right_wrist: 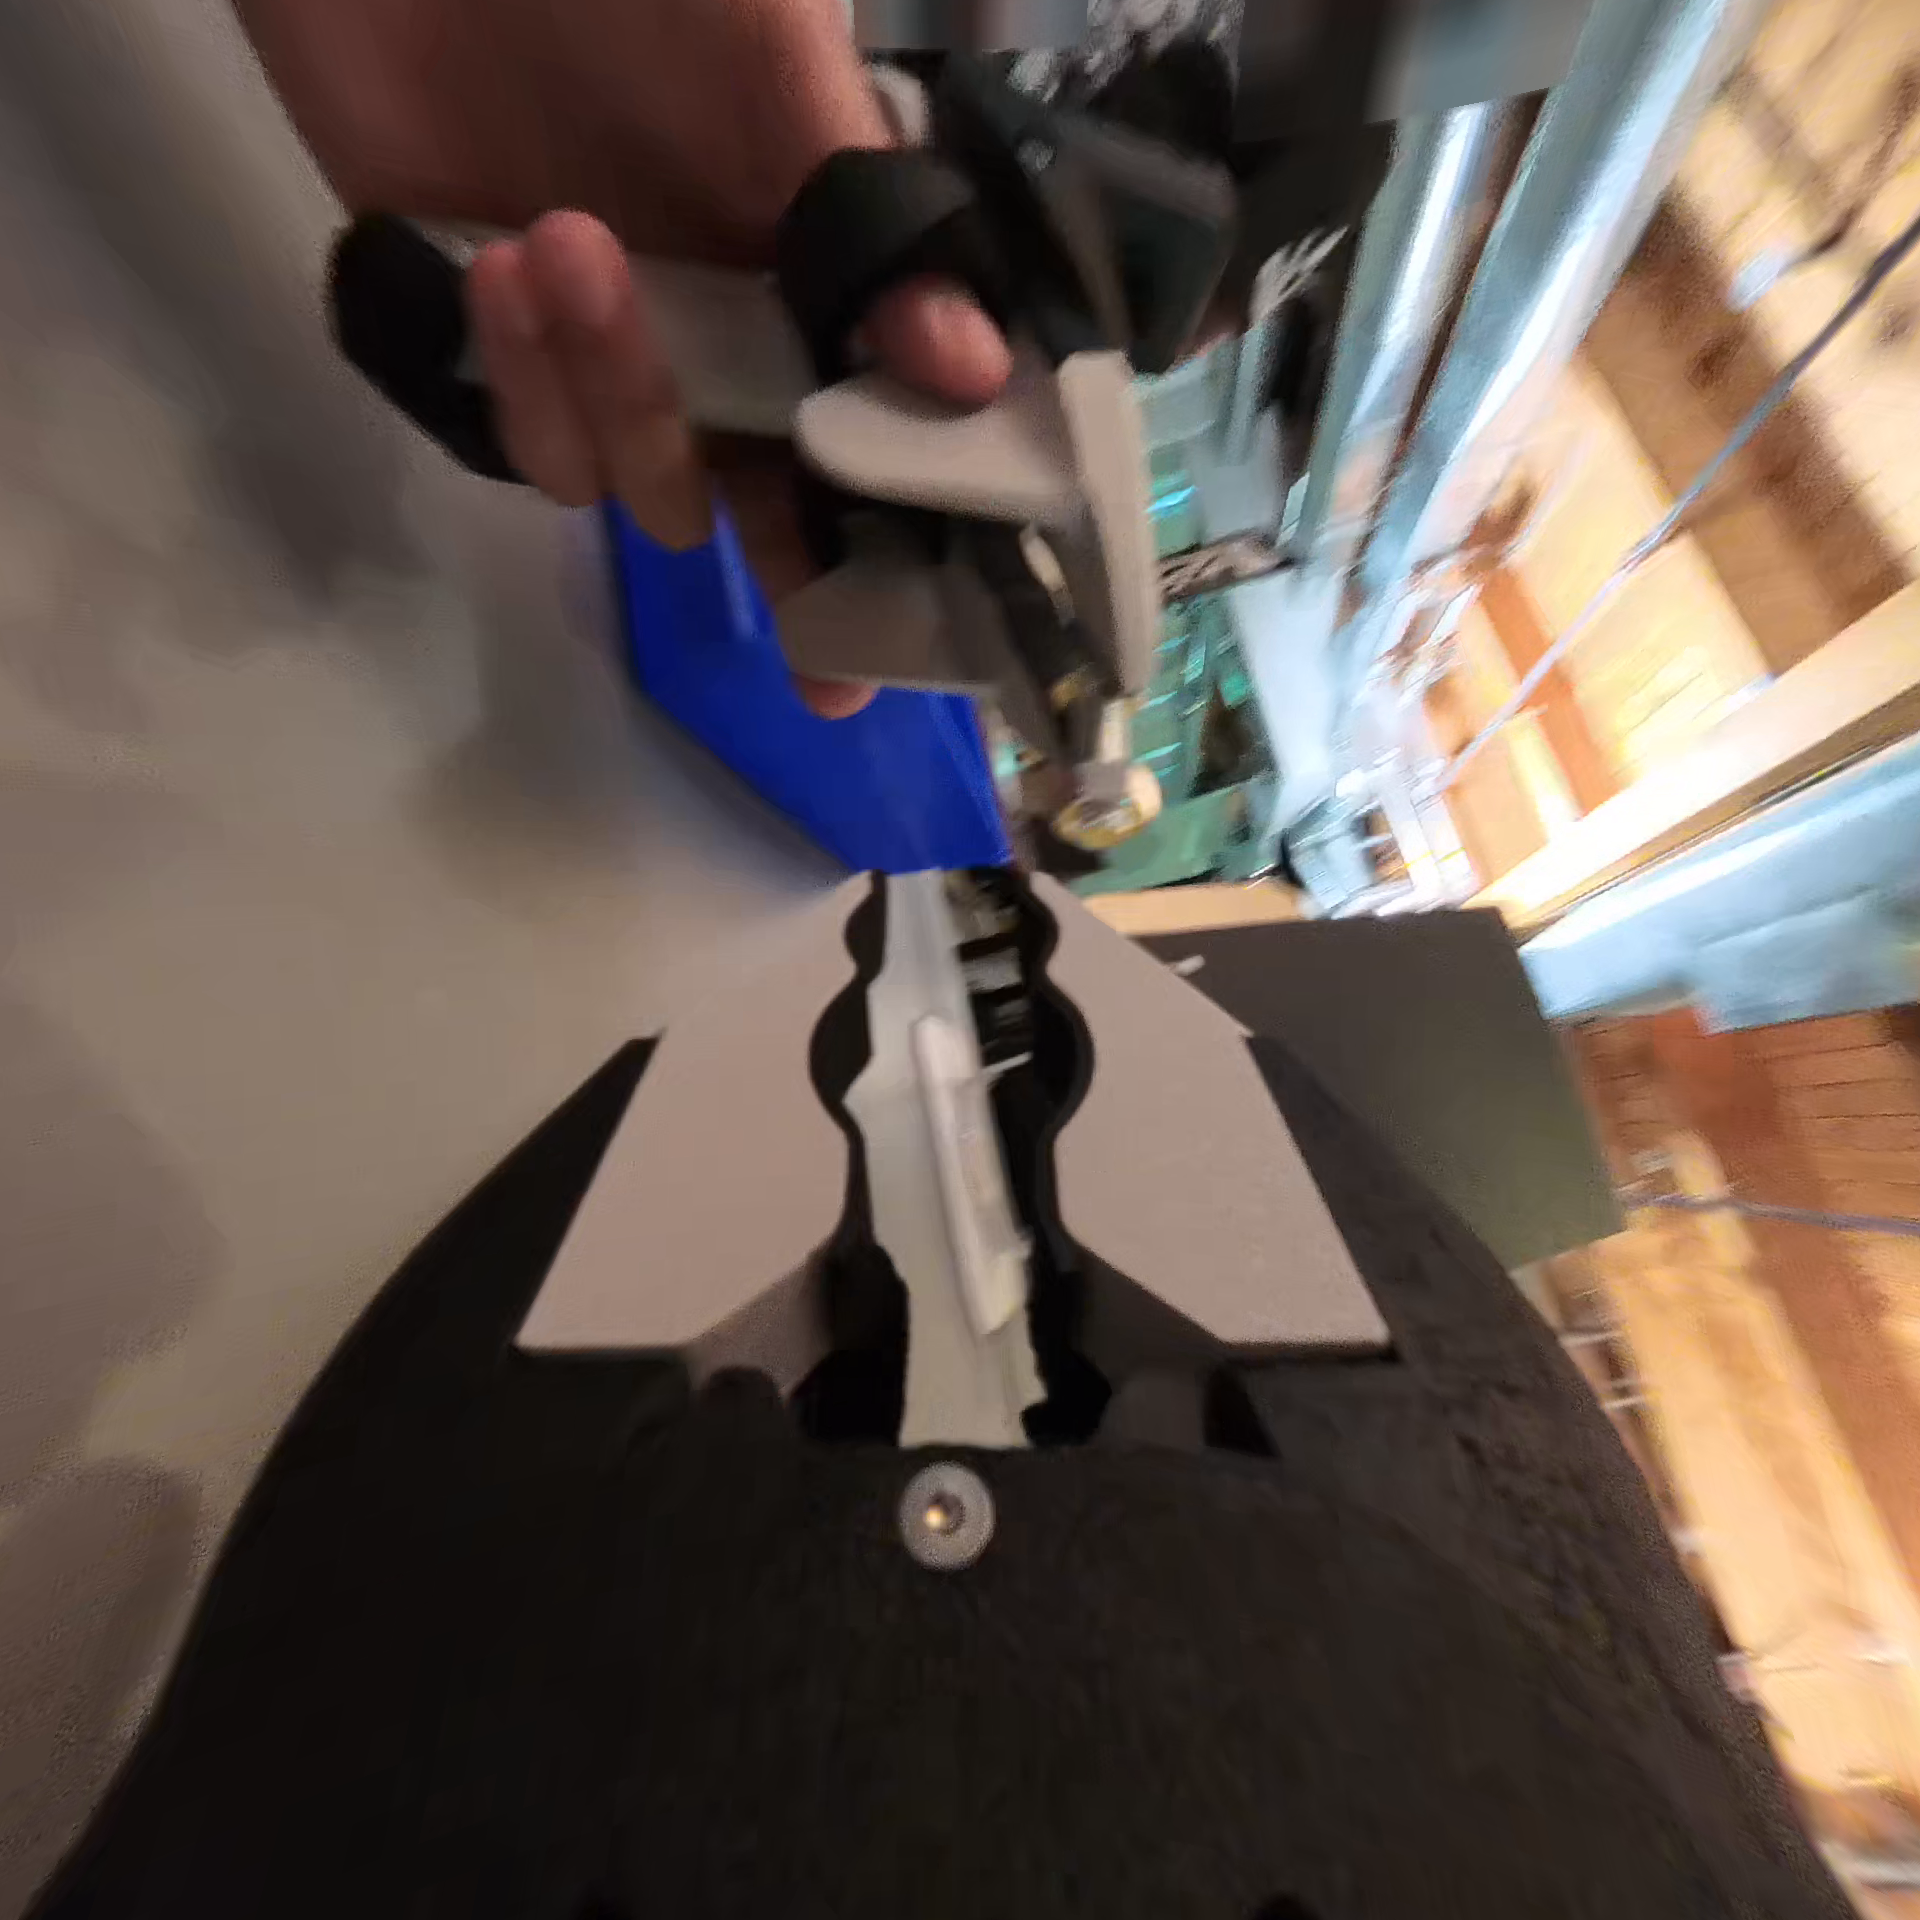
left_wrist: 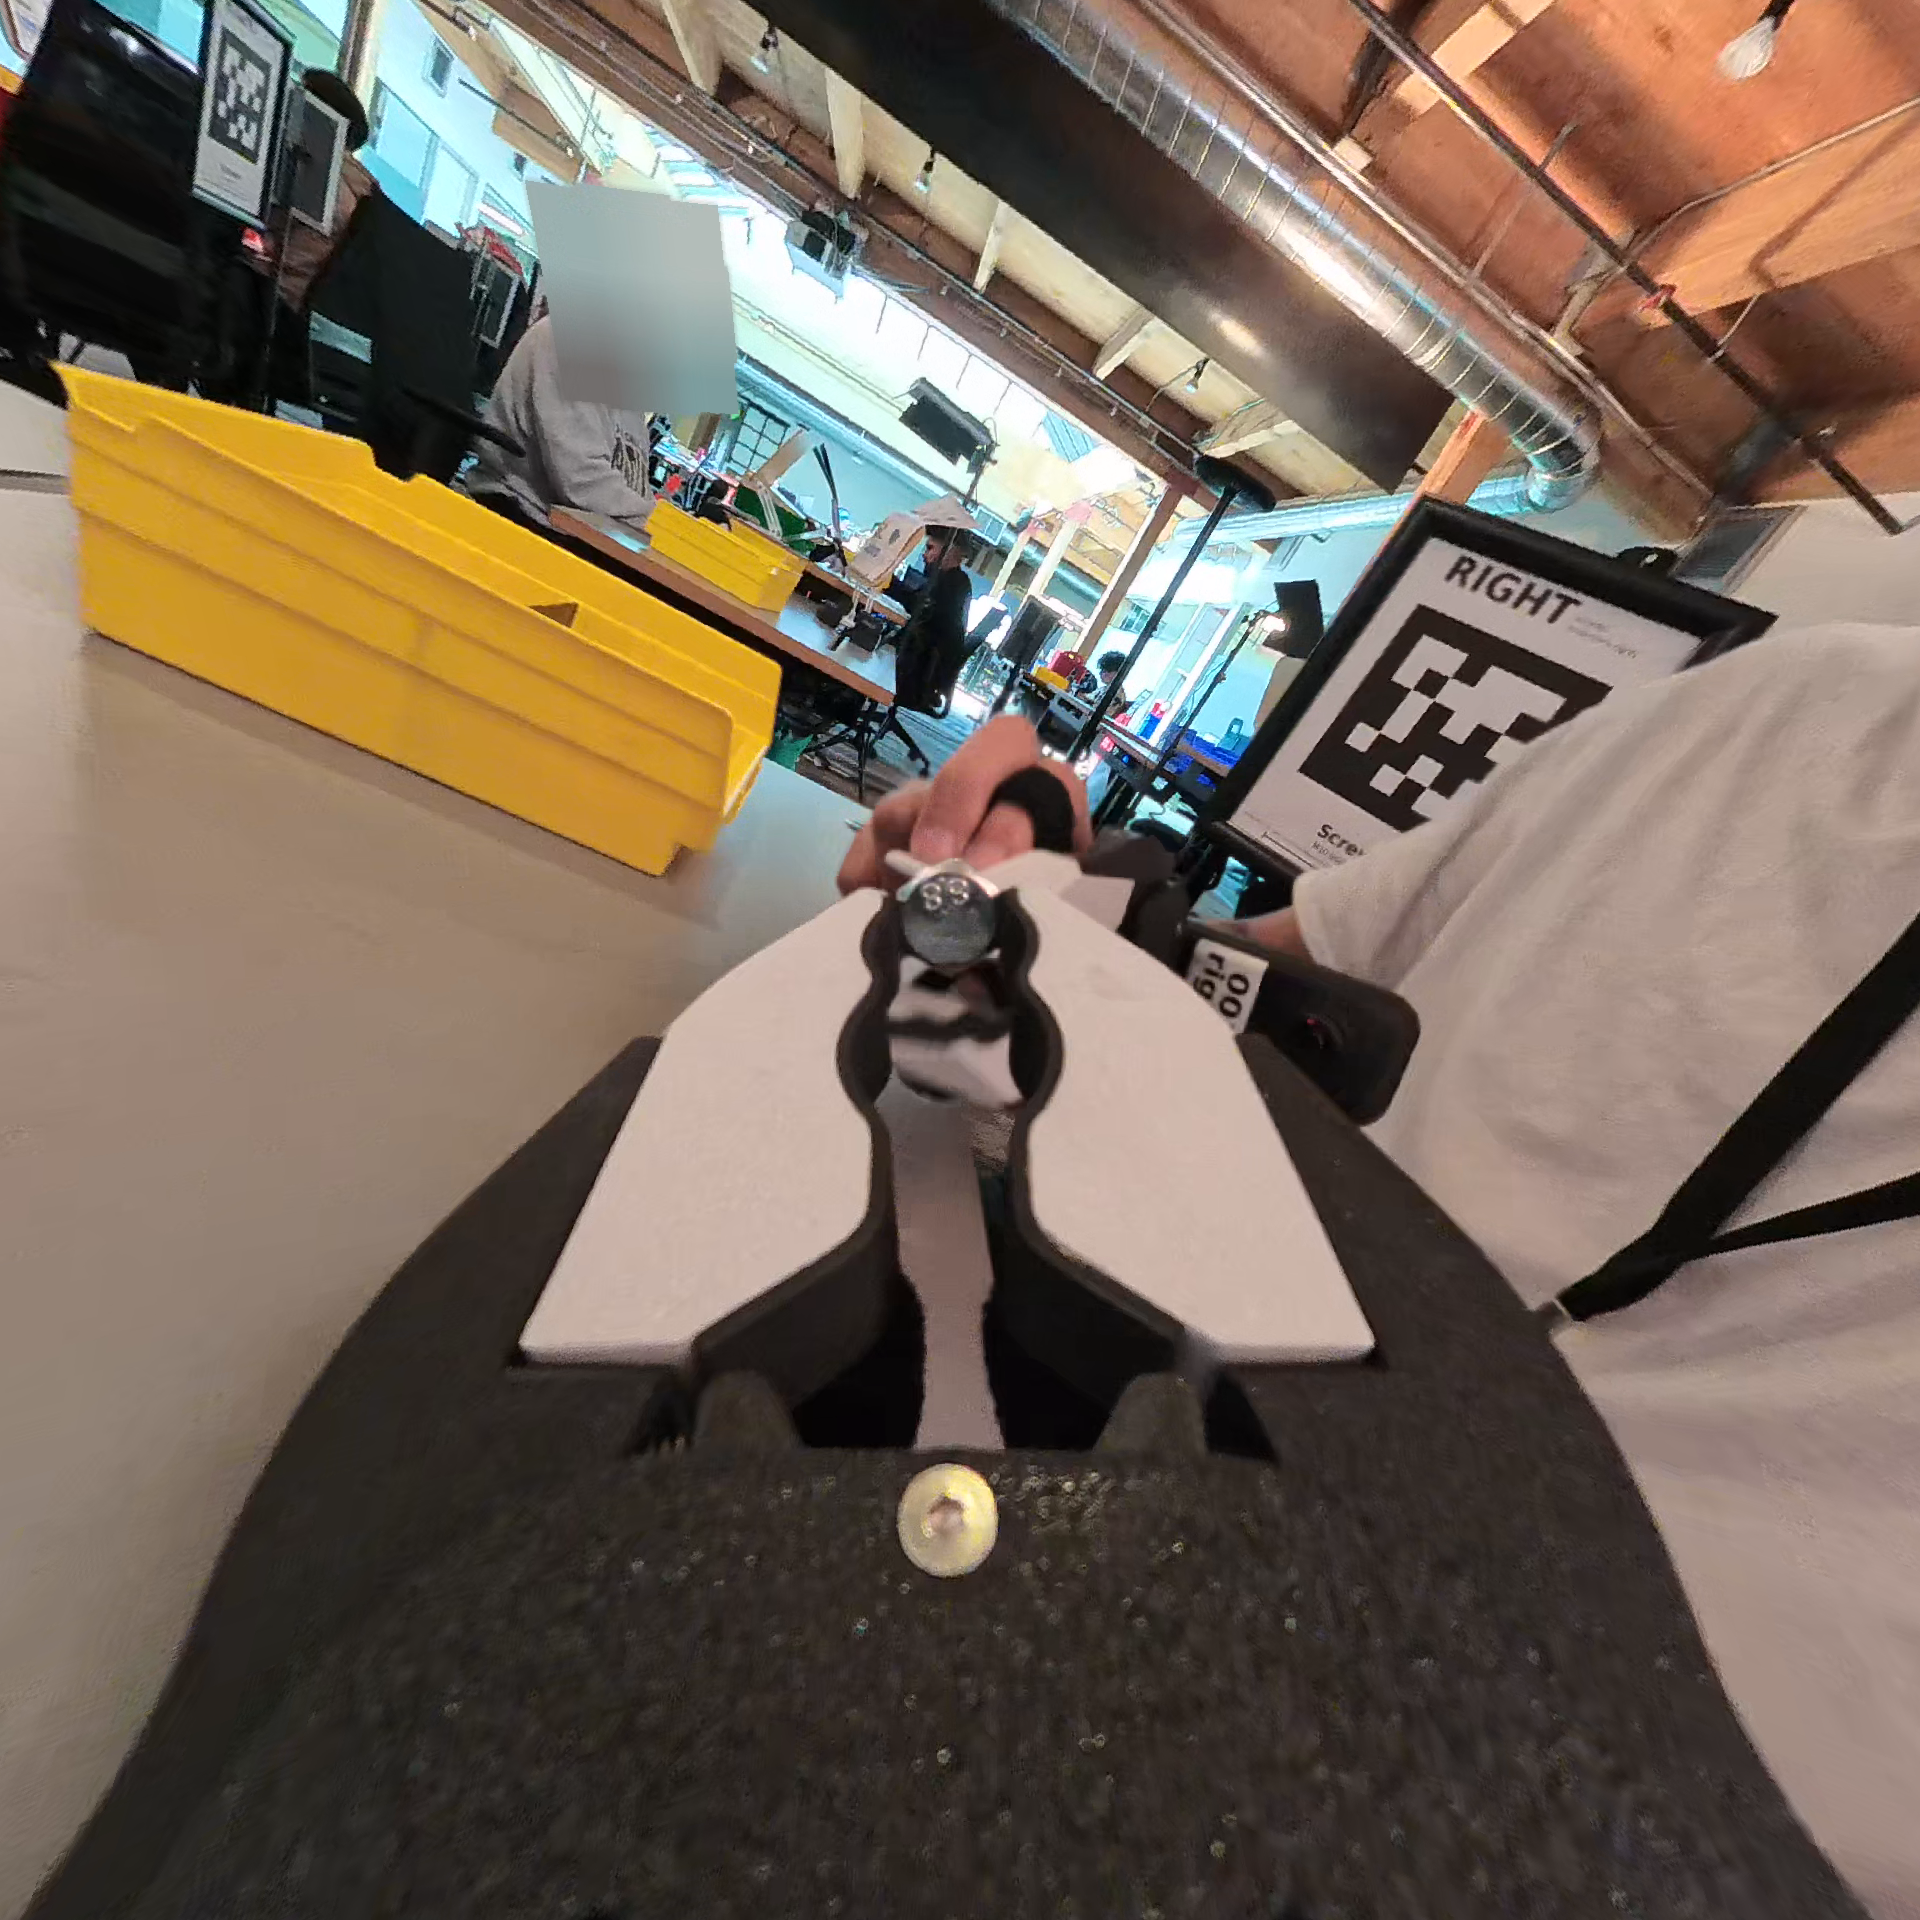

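Left claw [left_wrist: 948,940] is clenched at its very tips on a hex-headed steel bolt [left_wrist: 943,920], near the pale worktop [left_wrist: 208,1039]. So shallow a bite wants steady pressure. Right claw [right_wrist: 956,904] is blurred; I cannot tell its grip.

left wrist: low over table [left_wrist: 260,935], facing right gripper [left_wrist: 1299,997] | right wrist: rolled sideways, blurred, facing left gripper [right_wrist: 1081,665]
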### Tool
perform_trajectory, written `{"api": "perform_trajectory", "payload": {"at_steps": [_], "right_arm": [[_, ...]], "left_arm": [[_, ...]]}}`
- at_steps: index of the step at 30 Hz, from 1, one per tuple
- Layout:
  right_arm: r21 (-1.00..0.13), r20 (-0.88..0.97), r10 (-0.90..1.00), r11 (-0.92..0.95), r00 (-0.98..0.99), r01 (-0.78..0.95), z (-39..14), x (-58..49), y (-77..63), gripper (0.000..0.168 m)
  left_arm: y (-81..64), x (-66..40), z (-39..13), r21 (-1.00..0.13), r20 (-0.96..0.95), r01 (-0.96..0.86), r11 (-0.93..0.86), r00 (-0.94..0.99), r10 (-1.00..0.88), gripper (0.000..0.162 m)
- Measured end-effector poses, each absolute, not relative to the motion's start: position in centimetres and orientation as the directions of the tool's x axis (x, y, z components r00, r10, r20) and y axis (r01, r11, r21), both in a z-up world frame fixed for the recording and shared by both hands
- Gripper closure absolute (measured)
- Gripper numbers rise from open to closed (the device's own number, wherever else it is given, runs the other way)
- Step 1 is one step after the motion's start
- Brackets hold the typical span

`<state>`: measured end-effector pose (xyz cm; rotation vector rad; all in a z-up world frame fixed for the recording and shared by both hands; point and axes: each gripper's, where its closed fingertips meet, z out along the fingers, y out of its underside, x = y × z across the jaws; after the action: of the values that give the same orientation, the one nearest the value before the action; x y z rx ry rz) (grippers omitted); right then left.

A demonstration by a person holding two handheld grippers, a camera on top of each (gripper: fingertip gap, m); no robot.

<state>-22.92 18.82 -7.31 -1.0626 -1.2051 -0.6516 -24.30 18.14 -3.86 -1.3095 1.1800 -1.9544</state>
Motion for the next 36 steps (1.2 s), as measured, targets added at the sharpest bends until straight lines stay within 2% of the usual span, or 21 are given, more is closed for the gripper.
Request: {"api": "perform_trajectory", "payload": {"at_steps": [2,4,6,8,10,11,12,13,15,18,23,25,28,32,36], "right_arm": [[-0.463,0.881,0.256,0.3,0.397,0.834,-8.6,-21.6,19.1,0.128],[-0.663,0.725,0.398,0.181,0.562,0.726,-9.3,-20.2,19.1,0.125],[-0.851,0.444,0.55,0.011,0.707,0.526,-10.2,-19.5,18.7,0.126],[-0.94,0.05,0.685,-0.213,0.726,0.266,-10.9,-20.1,17.3,0.128],[-0.909,-0.367,0.729,-0.414,0.579,-0.055,-9.3,-20.7,15.8,0.128],[-0.834,-0.551,0.734,-0.507,0.398,-0.218,-7.6,-21.0,14.7,0.128],[-0.711,-0.693,0.689,-0.606,0.213,-0.357,-5.9,-20.6,14.4,0.128],[-0.591,-0.765,0.643,-0.671,0.047,-0.448,-4.6,-19.7,14.2,0.128],[-0.448,-0.813,0.572,-0.732,-0.106,-0.513,-4.2,-18.4,14.3,0.129],[-0.346,-0.843,0.512,-0.75,-0.163,-0.564,-4.7,-17.3,14.8,0.133],[-0.264,-0.855,0.456,-0.794,-0.249,-0.547,-4.8,-17.4,14.8,0.151],[-0.254,-0.853,0.444,-0.812,-0.274,-0.525,-4.7,-17.8,14.8,0.151],[-0.302,-0.851,0.465,-0.814,-0.244,-0.497,-4.6,-18.6,15.1,0.15],[-0.484,-0.822,0.564,-0.764,-0.078,-0.426,-4.7,-20.7,15.5,0.139],[-0.569,-0.785,0.619,-0.716,0.009,-0.404,-4.8,-22.0,16.7,0.151]], "left_arm": [[18.5,-23.7,-3.4,-0.88,0.442,-0.035,-0.474,-0.422,-0.791,0.145],[18.7,-23.0,-3.0,-0.907,0.385,-0.013,-0.421,-0.431,-0.816,0.145],[18.4,-22.0,-3.0,-0.938,0.314,-0.007,-0.347,-0.443,-0.84,0.145],[17.6,-20.9,-3.1,-0.962,0.244,-0.008,-0.273,-0.47,-0.848,0.145],[16.4,-19.9,-3.4,-0.98,0.177,-0.011,-0.199,-0.502,-0.847,0.145],[15.8,-19.5,-3.6,-0.987,0.145,-0.014,-0.161,-0.517,-0.844,0.144],[15.3,-19.1,-3.8,-0.992,0.112,-0.015,-0.123,-0.527,-0.843,0.145],[14.9,-18.8,-3.9,-0.996,0.082,-0.014,-0.088,-0.534,-0.841,0.145],[14.3,-18.3,-4.2,-0.999,0.038,-0.01,-0.038,-0.54,-0.841,0.144],[14.1,-18.0,-4.2,-1.0,0.015,-0.002,-0.017,-0.541,-0.841,0.144],[14.5,-18.2,-4.1,-1.0,0.005,0.01,-0.012,-0.525,-0.851,0.144],[14.5,-18.6,-4.0,-1.0,0.001,0.018,-0.011,-0.516,-0.857,0.145],[14.9,-19.5,-3.9,-1.0,0.011,0.017,-0.022,-0.494,-0.87,0.144],[15.4,-20.5,-4.5,-1.0,0.023,-0.014,-0.019,-0.44,-0.898,0.144],[16.0,-21.8,-4.6,-0.999,0.051,-0.025,-0.045,-0.378,-0.925,0.144]]}}
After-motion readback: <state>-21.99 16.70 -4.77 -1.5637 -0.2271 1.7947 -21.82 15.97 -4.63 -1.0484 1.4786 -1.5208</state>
